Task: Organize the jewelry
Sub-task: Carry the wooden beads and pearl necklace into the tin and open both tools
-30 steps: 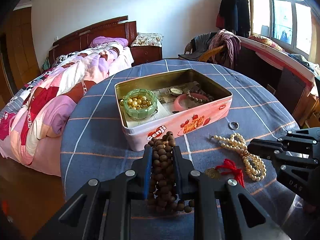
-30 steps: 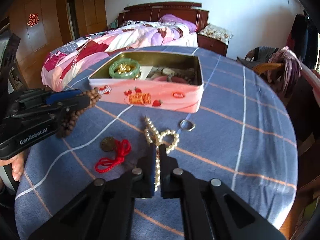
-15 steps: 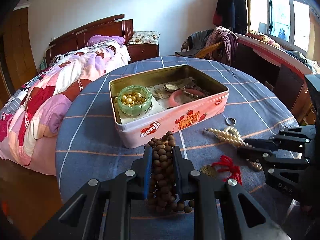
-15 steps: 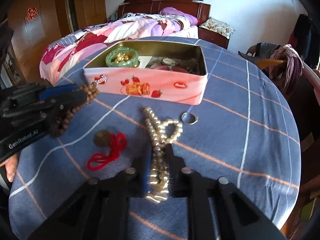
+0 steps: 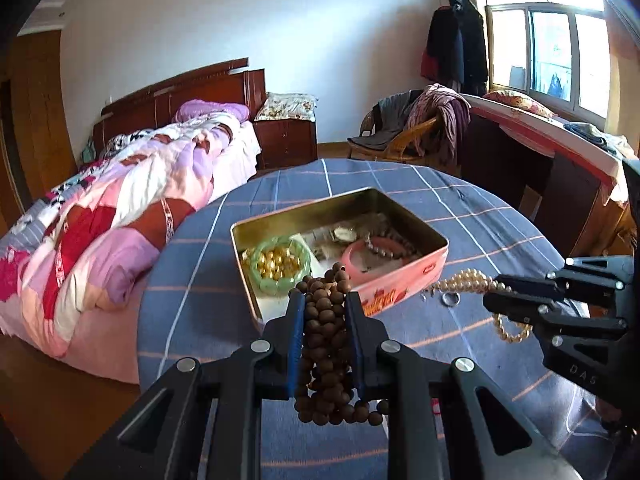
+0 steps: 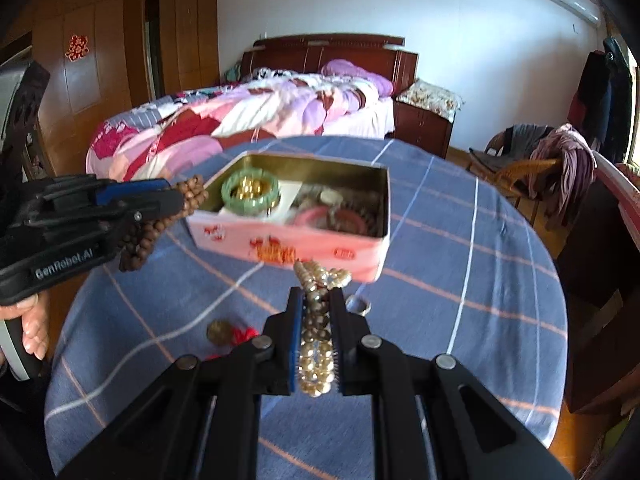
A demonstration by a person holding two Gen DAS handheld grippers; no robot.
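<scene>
The left claw point(image 5: 323, 300) sits at the lower middle of the left wrist view, its two black fingers with blue pads clamped on a bunched strand of round brown wooden beads point(image 5: 326, 344). The beads spill out above the fingertips and hang in a loop below them. In the right wrist view the same claw enters from the left edge, held by a hand point(image 6: 34, 330) at the lower left.

The right claw point(image 6: 316, 300) occupies the lower middle of its own view, closed on a strand of cream-gold pearl beads point(image 6: 316, 344). Part of the strand pokes out past the fingertips and the rest hangs between the fingers. In the left wrist view the pearls trail from this claw at the right edge.

Beyond both claws, at the centre of each frame, an open pink rectangular tin with a gold interior point(image 5: 404, 280) rests on the round surface covered in a blue checked cloth point(image 5: 460, 208). Inside the tin, a green bangle point(image 5: 280, 264) rings some gold beads at the left, and a pink bangle point(image 5: 360, 256) lies at the right.

On the cloth in front of the tin lie a small silver ring point(image 6: 357, 305) and a bronze coin on a red cord point(image 6: 221, 332).
</scene>
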